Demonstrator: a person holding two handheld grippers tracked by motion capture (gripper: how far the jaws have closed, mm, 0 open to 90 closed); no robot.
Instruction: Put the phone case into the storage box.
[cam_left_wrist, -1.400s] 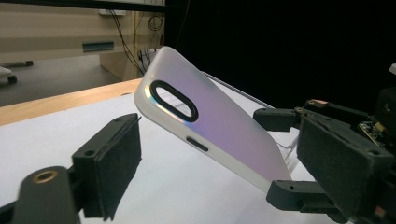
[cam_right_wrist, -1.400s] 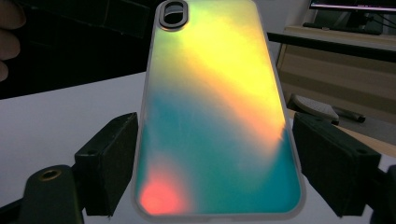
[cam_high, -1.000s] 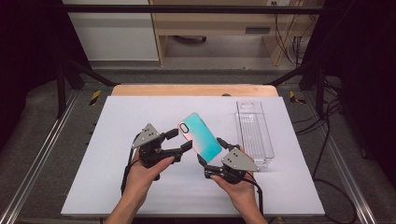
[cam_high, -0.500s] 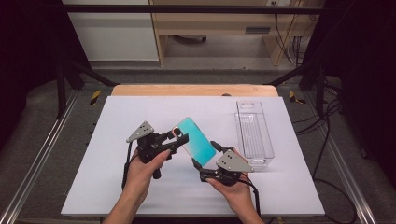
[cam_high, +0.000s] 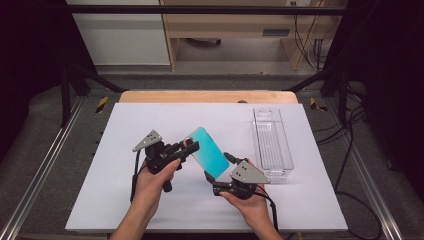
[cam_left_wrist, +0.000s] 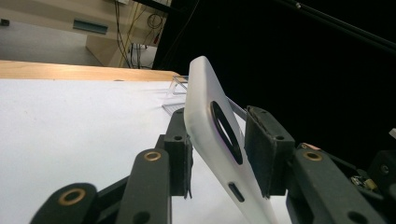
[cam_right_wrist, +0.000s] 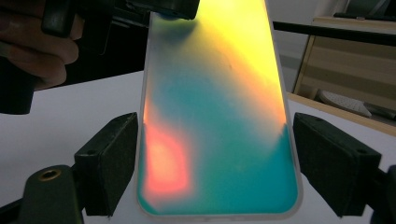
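A phone case (cam_high: 207, 152) with a teal, iridescent face is held tilted above the white table (cam_high: 150, 120) between both grippers. My right gripper (cam_high: 218, 166) is shut on its lower end, one pad on each long edge, as the right gripper view shows (cam_right_wrist: 215, 168). My left gripper (cam_high: 192, 146) sits at the case's top end. Its jaws have just been closing, and in the left gripper view (cam_left_wrist: 219, 149) the pads press the frosted case (cam_left_wrist: 201, 102) front and back beside the camera cut-out. The case's face (cam_right_wrist: 219, 116) glows teal, yellow and pink.
A clear, long plastic tray (cam_high: 272, 145) lies to the right of the grippers, close to my right hand. A wooden strip (cam_high: 205, 96) runs along the table's far edge. Cables trail from both grippers toward the front edge.
The left gripper's jaws, open beside the case's top a second ago, have closed onto that end. The case has tilted up slightly. The right gripper keeps its grip.
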